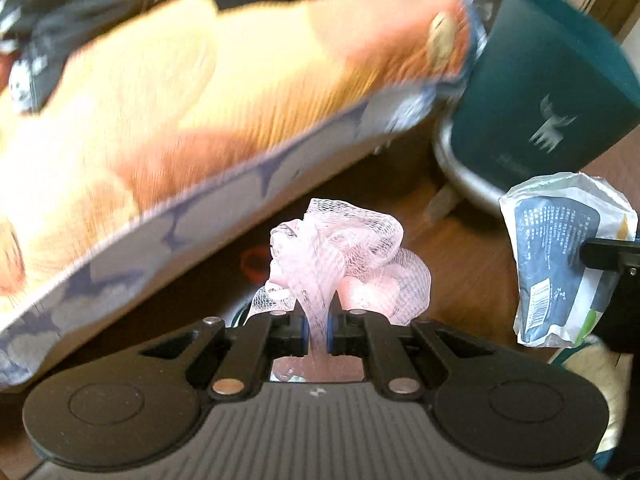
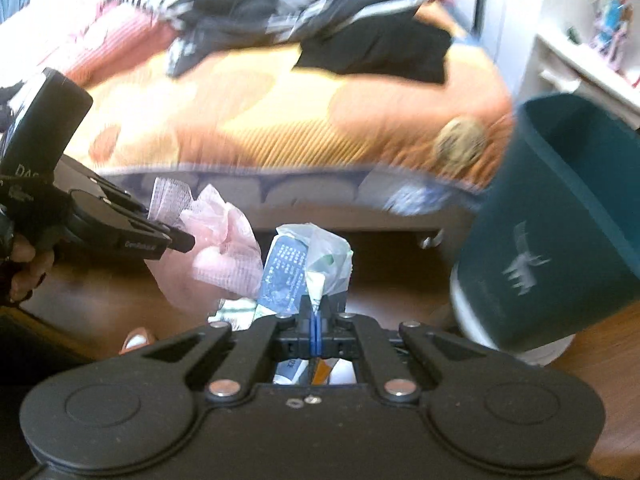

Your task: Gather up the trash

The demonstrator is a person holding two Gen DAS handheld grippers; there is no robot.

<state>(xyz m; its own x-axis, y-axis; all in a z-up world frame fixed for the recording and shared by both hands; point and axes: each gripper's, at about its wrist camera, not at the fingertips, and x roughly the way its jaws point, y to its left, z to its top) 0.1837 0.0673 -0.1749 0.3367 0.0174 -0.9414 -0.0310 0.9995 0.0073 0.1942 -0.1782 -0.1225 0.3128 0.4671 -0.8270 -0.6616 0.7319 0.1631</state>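
Pink foam-net wrap (image 1: 340, 256), the kind used as fruit padding, bunched and pinched at its narrow neck between the left gripper's (image 1: 318, 334) blue pads; jaws clenched on it. Bulk of the net billows forward of the fingertips, clear of the wooden floor (image 1: 460, 264). Gripping the neck keeps the loose mesh gathered in one bundle.

Crumpled plastic wrapper (image 2: 304, 268), white with a dark blue printed panel, clamped by a thin folded edge in the right gripper (image 2: 316, 320); pads nearly meet on it. It hangs free above the floor, just beside the net.

Both pieces sit side by side in the air, grippers angled downward. A person's hand (image 2: 20, 264) shows at the left gripper's handle.

Teal waste bin (image 2: 560, 220) stands to the right on a pale base, mouth open and tilted toward the view, near the wrapper but apart from it. Likely destination; next move should carry both loads over its rim.

Behind: bed with orange patterned cover (image 2: 280, 120), dark clothing (image 2: 300, 8) heaped on top. Heavy motion blur throughout.
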